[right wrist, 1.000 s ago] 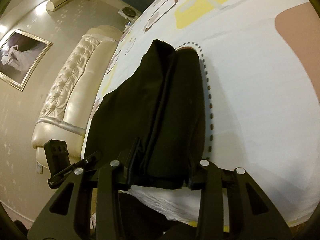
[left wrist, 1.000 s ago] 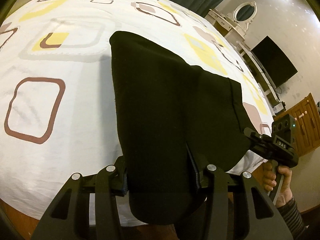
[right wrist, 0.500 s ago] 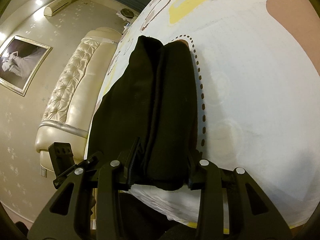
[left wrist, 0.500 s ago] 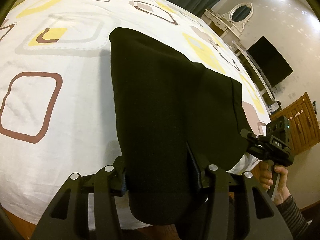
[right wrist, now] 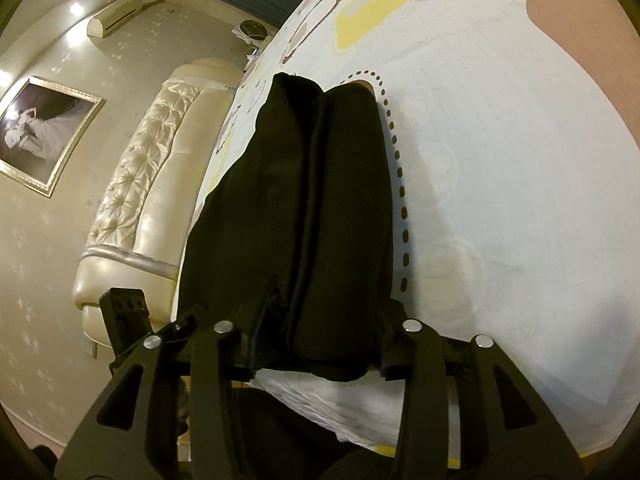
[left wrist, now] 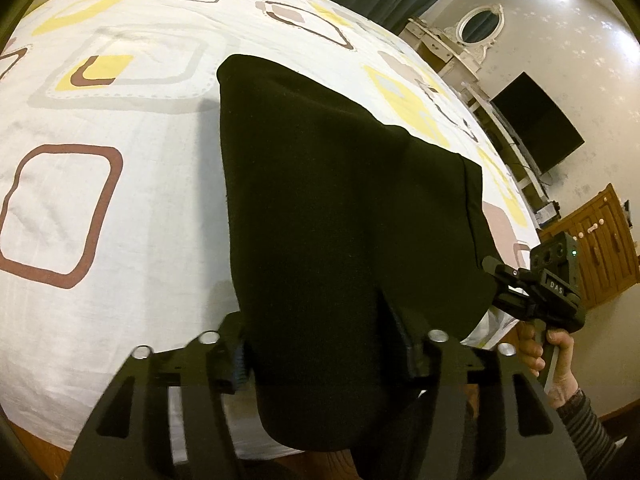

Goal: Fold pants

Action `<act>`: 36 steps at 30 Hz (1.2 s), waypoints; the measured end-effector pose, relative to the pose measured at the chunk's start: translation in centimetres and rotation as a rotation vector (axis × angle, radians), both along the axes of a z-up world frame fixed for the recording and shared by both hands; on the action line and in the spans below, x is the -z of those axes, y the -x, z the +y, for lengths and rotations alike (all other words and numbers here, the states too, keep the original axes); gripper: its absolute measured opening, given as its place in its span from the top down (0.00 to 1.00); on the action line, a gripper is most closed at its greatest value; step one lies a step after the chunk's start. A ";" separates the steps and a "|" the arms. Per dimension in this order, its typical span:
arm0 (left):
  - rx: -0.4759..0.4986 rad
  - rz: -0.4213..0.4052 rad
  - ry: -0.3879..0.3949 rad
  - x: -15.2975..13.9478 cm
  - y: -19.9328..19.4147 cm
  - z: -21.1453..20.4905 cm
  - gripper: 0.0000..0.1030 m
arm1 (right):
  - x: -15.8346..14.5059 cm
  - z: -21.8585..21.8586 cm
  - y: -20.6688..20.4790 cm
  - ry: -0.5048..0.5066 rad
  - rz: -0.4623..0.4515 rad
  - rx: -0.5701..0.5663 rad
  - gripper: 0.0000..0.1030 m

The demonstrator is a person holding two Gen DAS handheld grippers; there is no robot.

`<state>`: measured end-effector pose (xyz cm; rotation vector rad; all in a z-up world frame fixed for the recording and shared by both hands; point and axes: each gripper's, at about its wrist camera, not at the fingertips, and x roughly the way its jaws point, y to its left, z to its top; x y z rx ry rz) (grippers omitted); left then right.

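Note:
Black pants (left wrist: 332, 208) lie on the patterned bedsheet, stretched away from me, their near end lifted off the bed's edge. My left gripper (left wrist: 324, 356) is shut on the pants' near end, with fabric hanging down between its fingers. My right gripper (right wrist: 316, 356) is shut on the other near corner of the pants (right wrist: 320, 208). The right gripper also shows in the left wrist view (left wrist: 536, 292), held by a hand at the pants' right corner. The left gripper's body shows in the right wrist view (right wrist: 128, 316).
The bed (left wrist: 120, 208) has a white sheet with brown and yellow squares. A cream tufted headboard (right wrist: 152, 184) stands at the left. A dressing table with an oval mirror (left wrist: 476, 28), a dark TV (left wrist: 536, 124) and a wooden cabinet (left wrist: 600, 240) line the right wall.
Both grippers have moved slightly forward over the bed, keeping hold of the pants; the bed's near edge has dropped lower in both views. The grips have not changed.

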<state>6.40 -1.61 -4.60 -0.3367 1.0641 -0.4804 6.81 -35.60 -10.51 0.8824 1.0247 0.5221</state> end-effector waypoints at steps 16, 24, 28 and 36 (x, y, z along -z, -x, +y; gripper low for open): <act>-0.029 -0.024 0.145 -0.1 -1.5 4.4 0.19 | -1.1 -3.1 -4.0 -0.049 -0.009 0.046 0.24; -0.089 0.051 0.266 1.7 -7.3 4.2 0.19 | -0.4 -1.4 -9.4 -0.054 0.020 0.030 0.23; -0.085 0.059 0.265 2.0 -9.3 3.5 0.19 | -0.2 -0.9 -10.7 -0.045 0.023 0.015 0.23; -0.038 0.056 0.143 2.2 -10.1 1.8 0.57 | 0.5 -0.4 -11.3 0.037 0.027 -0.032 0.61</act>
